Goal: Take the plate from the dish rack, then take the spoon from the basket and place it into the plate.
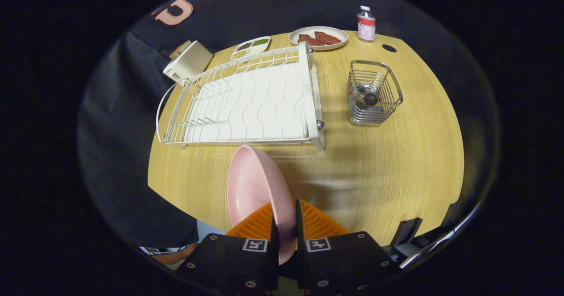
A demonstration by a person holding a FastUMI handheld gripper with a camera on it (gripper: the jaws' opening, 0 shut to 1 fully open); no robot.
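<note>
Tabletop: tool clamping plate.

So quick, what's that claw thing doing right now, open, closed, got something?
Hand-held gripper: closed on the rim of the round pink plate, both fingers pressing it, held on edge above the wooden table.
</note>
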